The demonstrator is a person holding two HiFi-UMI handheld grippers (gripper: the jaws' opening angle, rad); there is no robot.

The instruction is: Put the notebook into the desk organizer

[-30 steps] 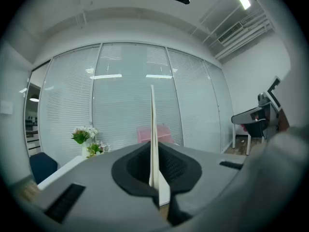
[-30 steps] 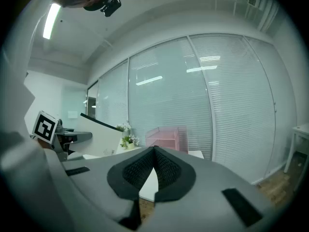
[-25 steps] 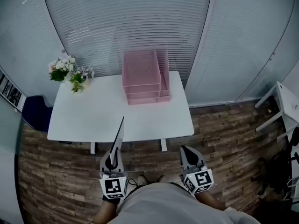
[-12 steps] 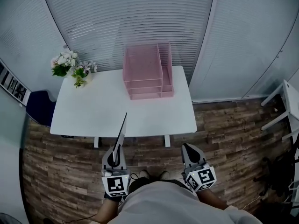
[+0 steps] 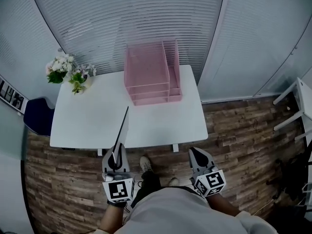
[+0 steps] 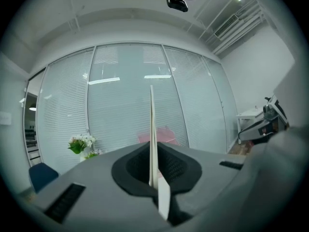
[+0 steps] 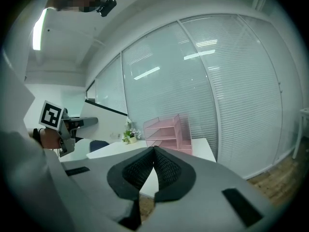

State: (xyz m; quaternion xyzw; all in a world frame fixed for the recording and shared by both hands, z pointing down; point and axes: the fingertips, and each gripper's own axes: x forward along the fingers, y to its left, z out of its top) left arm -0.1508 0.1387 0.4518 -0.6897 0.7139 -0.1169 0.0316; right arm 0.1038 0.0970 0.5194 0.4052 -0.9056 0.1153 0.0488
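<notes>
My left tool (image 5: 117, 153) is clamped on the notebook (image 5: 122, 132): in the left gripper view the pads press against both faces of the thin cover, and the book stands on edge between them, rising straight up out of the jaws. From the head view the notebook shows as a narrow dark sliver leaning forward from the tool, its far end reaching over the near edge of the white surface (image 5: 92, 118).

My right tool (image 5: 197, 157) is closed with nothing in it. In the right gripper view its two tips meet, and only the surface shows through the small gap lower down between the pads. It sits near the person's body, over the wooden floor (image 5: 243, 130), level with the left tool and well apart from it.

The pink mesh desk organizer (image 5: 148, 74) stands at the far edge of the surface, right of centre, against the blinds (image 5: 122, 18). Its tiers look empty from above. The notebook is well apart from it, with bare white surface between them.

A bunch of flowers (image 5: 68, 72) sits at the far left corner of the surface, and a dark blue chair (image 5: 38, 117) stands on the floor just beside the surface's left end.
</notes>
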